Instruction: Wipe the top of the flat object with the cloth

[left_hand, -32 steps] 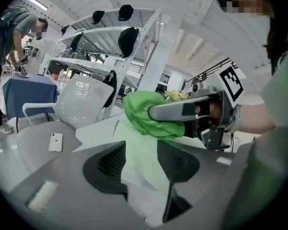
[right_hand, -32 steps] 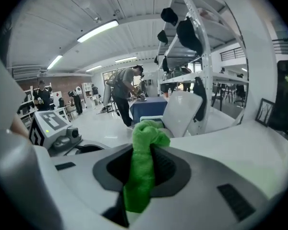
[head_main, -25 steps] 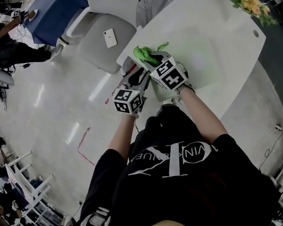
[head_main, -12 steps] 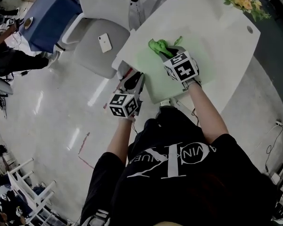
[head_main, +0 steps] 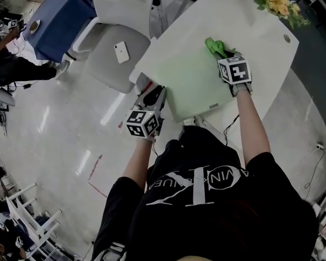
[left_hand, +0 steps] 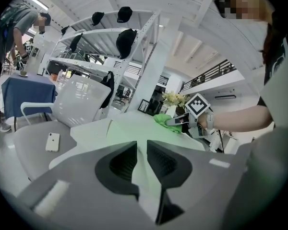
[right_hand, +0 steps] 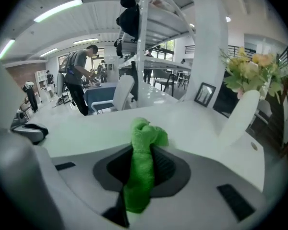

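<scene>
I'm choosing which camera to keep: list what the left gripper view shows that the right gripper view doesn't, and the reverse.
Left gripper view only: the phone on the chair, the right hand-held gripper seen from outside with its marker cube, and the left hand-held gripper closed on the green board at its near edge.
Right gripper view only: the green cloth seen pinched between the right jaws, and the round hole in the white table.
Both: the cloth, the flowers, the framed picture, the table.
</scene>
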`<state>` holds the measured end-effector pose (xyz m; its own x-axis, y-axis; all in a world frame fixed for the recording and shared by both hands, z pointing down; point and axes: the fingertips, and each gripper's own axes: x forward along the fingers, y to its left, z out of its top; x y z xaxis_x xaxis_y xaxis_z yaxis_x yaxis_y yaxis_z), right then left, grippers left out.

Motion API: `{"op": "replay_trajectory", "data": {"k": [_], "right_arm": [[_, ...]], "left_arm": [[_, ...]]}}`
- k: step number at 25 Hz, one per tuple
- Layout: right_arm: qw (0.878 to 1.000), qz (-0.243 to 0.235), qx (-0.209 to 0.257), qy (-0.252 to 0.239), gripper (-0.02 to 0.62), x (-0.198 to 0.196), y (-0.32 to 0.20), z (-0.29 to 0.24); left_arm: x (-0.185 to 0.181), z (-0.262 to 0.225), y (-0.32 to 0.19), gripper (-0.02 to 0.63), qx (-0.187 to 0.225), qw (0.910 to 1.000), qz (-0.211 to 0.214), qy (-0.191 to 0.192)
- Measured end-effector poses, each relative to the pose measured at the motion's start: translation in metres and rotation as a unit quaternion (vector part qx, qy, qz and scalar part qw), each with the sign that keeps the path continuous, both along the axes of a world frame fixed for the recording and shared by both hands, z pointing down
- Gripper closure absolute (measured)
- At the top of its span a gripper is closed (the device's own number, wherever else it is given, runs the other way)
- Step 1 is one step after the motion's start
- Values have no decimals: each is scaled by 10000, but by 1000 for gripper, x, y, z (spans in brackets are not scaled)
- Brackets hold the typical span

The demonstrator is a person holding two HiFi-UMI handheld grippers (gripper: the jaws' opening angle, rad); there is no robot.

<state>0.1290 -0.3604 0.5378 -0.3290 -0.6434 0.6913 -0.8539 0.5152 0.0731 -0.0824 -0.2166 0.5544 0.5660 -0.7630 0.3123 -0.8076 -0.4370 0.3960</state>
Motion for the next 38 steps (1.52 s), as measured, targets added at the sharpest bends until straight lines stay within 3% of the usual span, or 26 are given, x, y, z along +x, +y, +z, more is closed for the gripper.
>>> {"op": "replay_trajectory", "data": {"k": [7, 15, 17, 19, 21, 22, 23, 26, 31, 38], "right_arm": [[9999, 100, 4, 114, 523, 27, -11, 0], [9986, 522, 29, 91, 523, 47, -16, -1], [9974, 456, 367, 418, 523, 47, -20, -6], [9908, 353, 1047, 779, 523, 44, -21, -22], [9852, 187, 1535, 743, 523, 31, -13, -45], [9850, 63, 1616, 605, 523, 19, -4, -55], [9859, -75, 1613, 431, 523, 5, 6, -62], [9895, -538, 1342, -49, 523, -41, 43, -66], [9867, -1340, 880, -261, 523, -106, 97, -45], [9816, -1817, 339, -489, 523, -165, 148, -33]], "left_arm": [[0, -2, 0, 532, 6, 10000, -6, -86], [-1, -2, -1, 531, 7, 10000, -67, -8], [-2, -2, -2, 531, -21, 9997, -159, 208], [-2, -2, -1, 526, -99, 9985, -206, 505], [0, -2, 3, 461, -180, 9980, -83, 593], [2, -1, 7, 405, -212, 9983, 14, 547], [3, -1, 10, 396, -229, 9985, 102, 495], [8, 1, 20, 396, -275, 9982, 209, 482], [12, 5, 31, 396, -518, 9972, 212, 497], [22, 3, 55, 396, -631, 9951, 636, 413]]}}
